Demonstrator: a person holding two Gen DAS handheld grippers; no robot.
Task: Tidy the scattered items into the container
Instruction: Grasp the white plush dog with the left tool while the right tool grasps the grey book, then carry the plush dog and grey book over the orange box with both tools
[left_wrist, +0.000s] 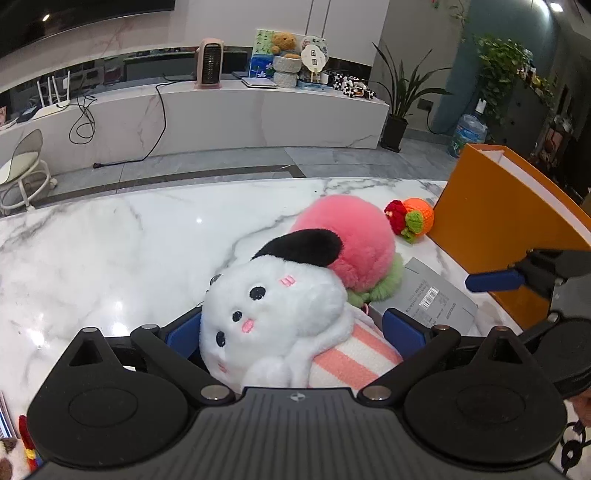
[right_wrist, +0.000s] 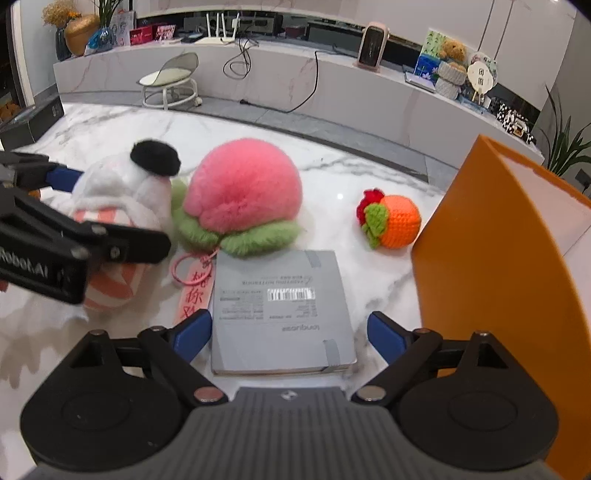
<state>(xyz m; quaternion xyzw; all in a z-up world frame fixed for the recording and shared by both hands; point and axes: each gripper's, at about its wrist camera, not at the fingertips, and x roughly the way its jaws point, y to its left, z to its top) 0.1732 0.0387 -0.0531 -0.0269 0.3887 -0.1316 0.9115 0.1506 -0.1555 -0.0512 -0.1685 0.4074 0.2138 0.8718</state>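
While fingers (left_wrist: 402, 326) gape (both pairs), plush (left_wrist: 273, 314) lies between.

Soft indoor light, tabletop (left_wrist: 110, 258) glare, fisheye-warped edges.

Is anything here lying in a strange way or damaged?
Nothing looks damaged. The white plush lies on its side against the pink peach plush, and the grey notebook lies label up. All are outside the orange box.
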